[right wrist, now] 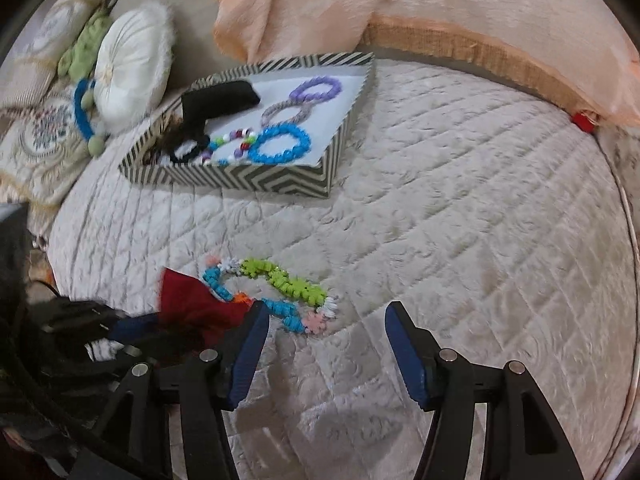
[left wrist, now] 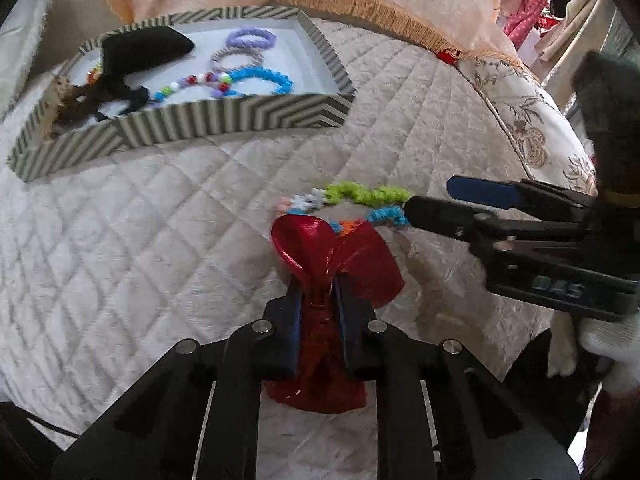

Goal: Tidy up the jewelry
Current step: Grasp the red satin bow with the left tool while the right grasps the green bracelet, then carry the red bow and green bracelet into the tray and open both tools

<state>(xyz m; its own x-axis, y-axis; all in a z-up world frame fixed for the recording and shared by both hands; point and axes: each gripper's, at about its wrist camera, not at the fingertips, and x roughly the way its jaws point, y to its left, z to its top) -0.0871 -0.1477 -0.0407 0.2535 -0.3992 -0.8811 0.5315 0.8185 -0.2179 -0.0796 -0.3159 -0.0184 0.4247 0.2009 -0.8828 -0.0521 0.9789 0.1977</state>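
Note:
My left gripper (left wrist: 316, 280) is shut on a red fabric pouch (left wrist: 340, 256), held over the quilted bed; the pouch also shows in the right wrist view (right wrist: 192, 300). A multicoloured bead bracelet (left wrist: 360, 196) with green and blue sections lies on the quilt just beyond the pouch's mouth, and shows in the right wrist view (right wrist: 280, 284). My right gripper (right wrist: 326, 312) is open, its left finger beside the bracelet; it also shows in the left wrist view (left wrist: 432, 200). A zigzag-striped tray (left wrist: 240, 116) (right wrist: 280, 182) holds purple, grey and blue bracelets, a bead string and black items.
A peach blanket (right wrist: 400, 8) lies behind the tray. A round white cushion (right wrist: 132, 68) and embroidered pillows (right wrist: 44, 140) sit at the left. A small red object (right wrist: 582, 120) lies at the quilt's far right edge.

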